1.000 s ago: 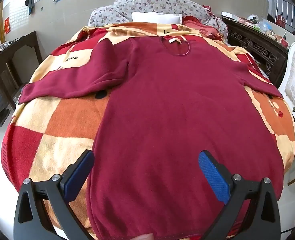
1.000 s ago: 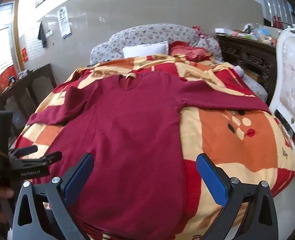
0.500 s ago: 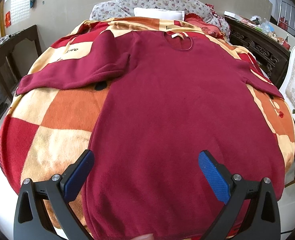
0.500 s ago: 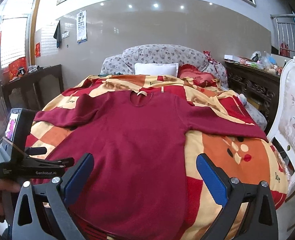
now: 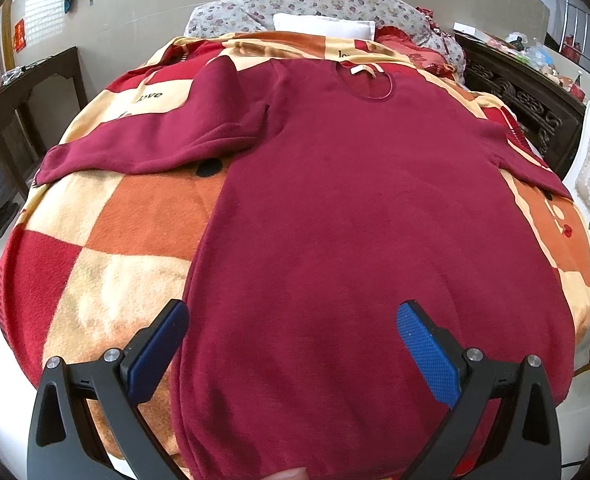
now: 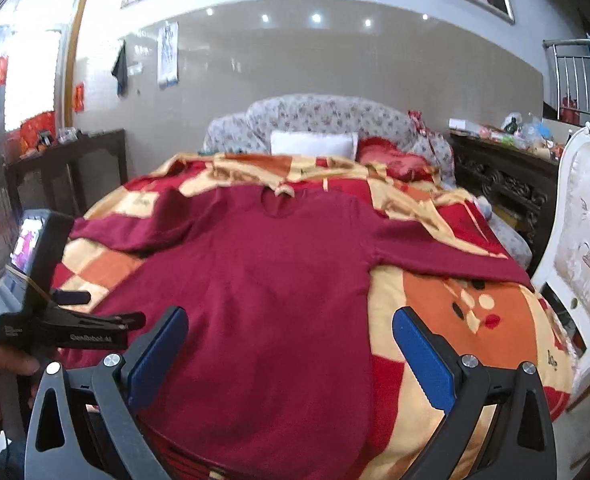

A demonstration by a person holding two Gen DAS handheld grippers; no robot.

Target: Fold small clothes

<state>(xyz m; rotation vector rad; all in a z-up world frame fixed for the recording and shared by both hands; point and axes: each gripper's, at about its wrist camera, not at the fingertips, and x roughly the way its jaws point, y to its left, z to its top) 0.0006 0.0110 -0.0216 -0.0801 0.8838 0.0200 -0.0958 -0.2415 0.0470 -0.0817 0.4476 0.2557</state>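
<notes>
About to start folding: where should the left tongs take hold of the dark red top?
Probably the left sleeve cuff of the dark red top, approached from the bed's left edge. The sleeve lies stretched outward flat on the blanket, its end free to carry over the body.

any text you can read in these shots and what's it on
"love": blanket, beside the red top's folded sleeve.
"lo", cut off: blanket above the collar.
Left gripper's white lettering: too blurred to read.
Wall posters and red hangings: too small to read.

Bed top open over flat red top (image 5: 355, 200), carved cabinet (image 6: 503, 176) & white chair (image 6: 583, 240) crowd right side
</notes>
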